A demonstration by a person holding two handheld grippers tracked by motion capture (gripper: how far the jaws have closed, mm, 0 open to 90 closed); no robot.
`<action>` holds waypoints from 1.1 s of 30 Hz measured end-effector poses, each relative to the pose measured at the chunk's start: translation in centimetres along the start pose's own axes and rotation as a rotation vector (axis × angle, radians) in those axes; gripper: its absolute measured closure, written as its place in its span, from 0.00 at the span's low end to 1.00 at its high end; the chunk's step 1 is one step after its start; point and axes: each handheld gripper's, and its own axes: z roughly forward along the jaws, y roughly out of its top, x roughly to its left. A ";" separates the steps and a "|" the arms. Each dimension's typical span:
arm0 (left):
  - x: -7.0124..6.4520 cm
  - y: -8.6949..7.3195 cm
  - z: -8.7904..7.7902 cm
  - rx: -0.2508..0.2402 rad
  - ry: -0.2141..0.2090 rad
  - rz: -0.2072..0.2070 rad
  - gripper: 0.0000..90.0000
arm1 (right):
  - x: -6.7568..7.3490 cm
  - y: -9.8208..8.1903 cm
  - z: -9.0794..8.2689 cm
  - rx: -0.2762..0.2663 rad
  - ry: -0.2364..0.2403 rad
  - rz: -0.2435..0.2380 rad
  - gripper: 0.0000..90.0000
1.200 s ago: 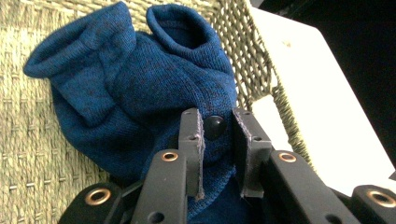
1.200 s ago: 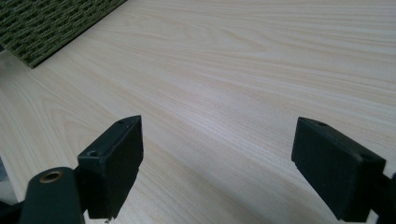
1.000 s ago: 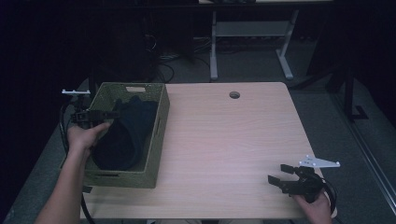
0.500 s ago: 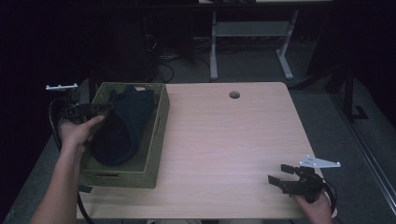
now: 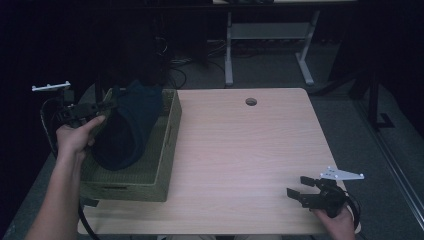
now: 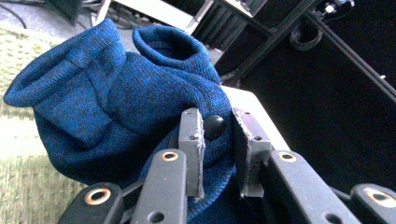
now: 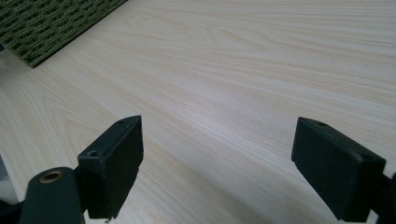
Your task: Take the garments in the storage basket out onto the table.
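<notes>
A dark blue knitted garment [image 5: 127,127] hangs half out of the green woven basket [image 5: 162,155] at the table's left. My left gripper [image 5: 107,106] is shut on a fold of it near a dark button, above the basket's far left corner. In the left gripper view the blue knit [image 6: 116,93] bunches in front of the jaws, and the pads [image 6: 194,144] pinch the fabric around the button [image 6: 214,126]. My right gripper [image 5: 300,189] rests near the table's front right edge, open, with only bare wood between its fingers [image 7: 116,158].
The wooden table [image 5: 245,150] has a round cable hole [image 5: 251,101] near its far edge. A corner of the basket [image 7: 51,23] lies at the upper left of the right gripper view. Desk legs and cables stand on the dark floor beyond.
My left gripper has risen with the garment, pulling it up and out of the basket toward the far left. The right gripper has not moved.
</notes>
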 end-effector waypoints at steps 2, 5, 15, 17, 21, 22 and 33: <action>-0.5 0.2 -0.1 -0.001 -0.010 0.008 0.83 | 0.0 0.0 0.0 -0.001 0.000 -0.001 0.18; -1.2 0.4 -0.1 -0.010 -0.017 0.024 0.83 | 0.0 0.0 -0.1 -0.002 -0.001 -0.003 0.18; -3.0 0.8 0.0 -0.021 -0.064 0.043 0.83 | 0.0 0.0 -0.2 -0.005 0.004 -0.004 0.18; -3.8 1.1 0.1 -0.026 -0.084 0.054 0.83 | 0.1 0.0 -0.2 -0.004 0.004 -0.003 0.18; -4.7 1.2 0.4 -0.020 -0.101 0.072 0.83 | 0.1 0.0 -0.2 -0.006 0.002 -0.004 0.18; -5.0 1.2 0.5 -0.018 -0.107 0.078 0.83 | 0.1 0.0 -0.3 -0.007 0.004 -0.002 0.18; -7.3 0.5 3.1 0.025 -0.166 0.102 0.83 | 0.1 0.0 -0.3 -0.006 0.007 -0.007 0.18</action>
